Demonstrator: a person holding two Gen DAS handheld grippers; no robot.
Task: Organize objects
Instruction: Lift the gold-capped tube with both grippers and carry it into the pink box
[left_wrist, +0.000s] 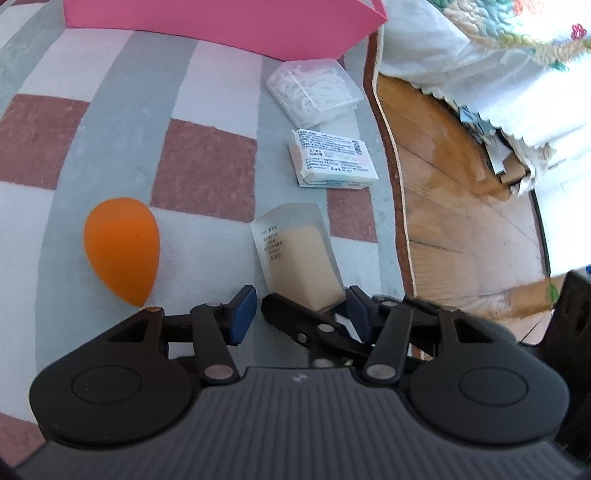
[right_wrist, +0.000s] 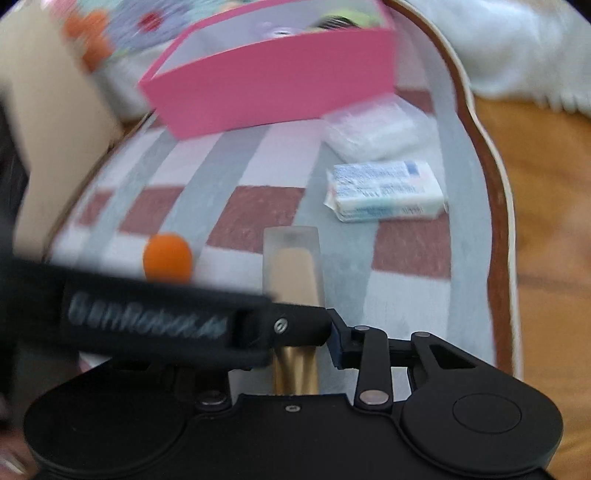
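A frosted foundation bottle with beige liquid and a gold cap sticks out forward from my right gripper, which is shut on it near the cap. In the left wrist view the bottle hangs over the checked mat. My left gripper is open around the bottle's near end, with its blue pads standing clear. A black finger of the right gripper crosses between them. The left gripper's finger lies across the bottle and hides the right gripper's left finger.
An orange egg-shaped sponge lies on the checked mat. Beyond the bottle are a printed white packet and a clear box of white picks. A pink box stands at the mat's far end. Wooden floor and white bedding lie right.
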